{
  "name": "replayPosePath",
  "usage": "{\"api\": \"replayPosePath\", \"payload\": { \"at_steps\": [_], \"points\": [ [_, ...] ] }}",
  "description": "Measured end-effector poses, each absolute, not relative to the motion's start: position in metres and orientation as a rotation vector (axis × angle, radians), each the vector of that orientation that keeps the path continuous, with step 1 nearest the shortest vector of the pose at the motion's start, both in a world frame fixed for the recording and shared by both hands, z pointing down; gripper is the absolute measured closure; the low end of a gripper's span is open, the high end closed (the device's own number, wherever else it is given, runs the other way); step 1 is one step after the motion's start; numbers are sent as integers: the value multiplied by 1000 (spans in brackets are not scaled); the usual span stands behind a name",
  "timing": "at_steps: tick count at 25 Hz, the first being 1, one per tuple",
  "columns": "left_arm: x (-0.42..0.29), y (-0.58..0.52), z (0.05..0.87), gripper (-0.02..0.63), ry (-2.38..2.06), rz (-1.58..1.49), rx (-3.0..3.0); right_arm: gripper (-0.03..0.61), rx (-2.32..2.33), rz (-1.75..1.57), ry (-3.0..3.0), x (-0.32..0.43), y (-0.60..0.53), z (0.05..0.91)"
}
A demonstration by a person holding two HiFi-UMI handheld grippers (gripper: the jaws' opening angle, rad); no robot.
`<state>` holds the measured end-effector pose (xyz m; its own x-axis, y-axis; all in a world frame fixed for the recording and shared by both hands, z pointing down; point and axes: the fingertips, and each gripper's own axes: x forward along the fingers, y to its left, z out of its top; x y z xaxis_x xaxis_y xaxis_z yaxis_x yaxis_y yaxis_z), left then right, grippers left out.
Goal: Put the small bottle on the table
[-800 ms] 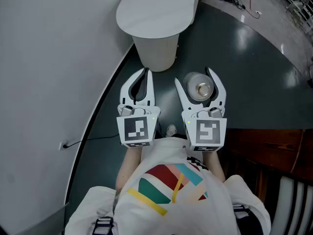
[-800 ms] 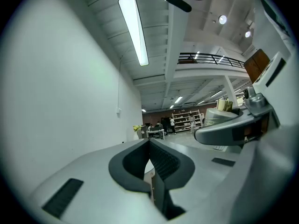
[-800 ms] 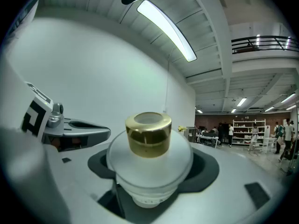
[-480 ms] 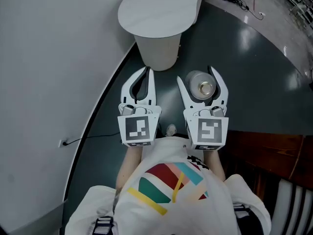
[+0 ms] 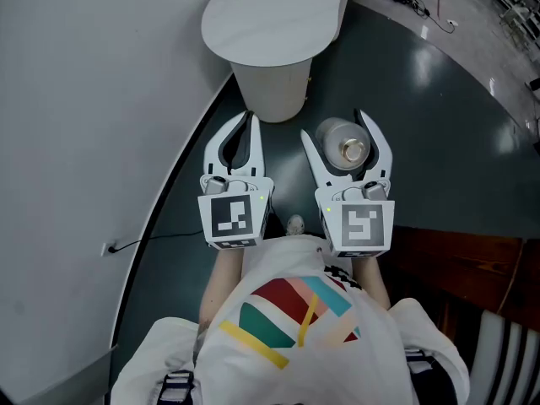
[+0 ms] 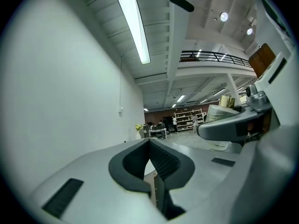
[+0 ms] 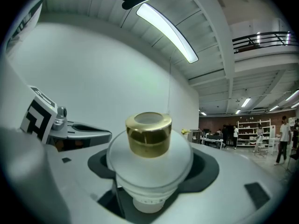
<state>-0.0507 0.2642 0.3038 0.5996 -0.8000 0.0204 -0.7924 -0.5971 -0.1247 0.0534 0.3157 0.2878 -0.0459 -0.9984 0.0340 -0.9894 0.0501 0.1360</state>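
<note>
Holding small bottle (image 7: 148, 141) upright | clamped between right gripper (image 5: 334, 126) jaws

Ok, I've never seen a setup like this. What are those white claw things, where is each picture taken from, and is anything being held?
There is no robot here. A person holds a hand-operated gripper in each hand. The head view comes from a camera on the person's head, looking steeply down at both grippers, the dark floor and a round white table just ahead. The other two views come from cameras riding on each gripper, looking along its jaws. The left gripper has its jaws together with nothing between them. The right gripper is closed on a small bottle, white with a gold cap, held upright in the air. The bottle is not yet on the table.
</note>
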Motion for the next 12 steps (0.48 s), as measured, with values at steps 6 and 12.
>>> {"api": "replayPosePath", "payload": {
  "at_steps": [6, 12],
  "points": [
    [-46, 264, 304, 597, 1356, -99, -2721, 229, 2108, -48, -2148, 66, 318, 297],
    [-43, 265, 303, 598, 1357, -107, -2720, 229, 2121, -18, -2119, 79, 320, 300]
  ]
}}
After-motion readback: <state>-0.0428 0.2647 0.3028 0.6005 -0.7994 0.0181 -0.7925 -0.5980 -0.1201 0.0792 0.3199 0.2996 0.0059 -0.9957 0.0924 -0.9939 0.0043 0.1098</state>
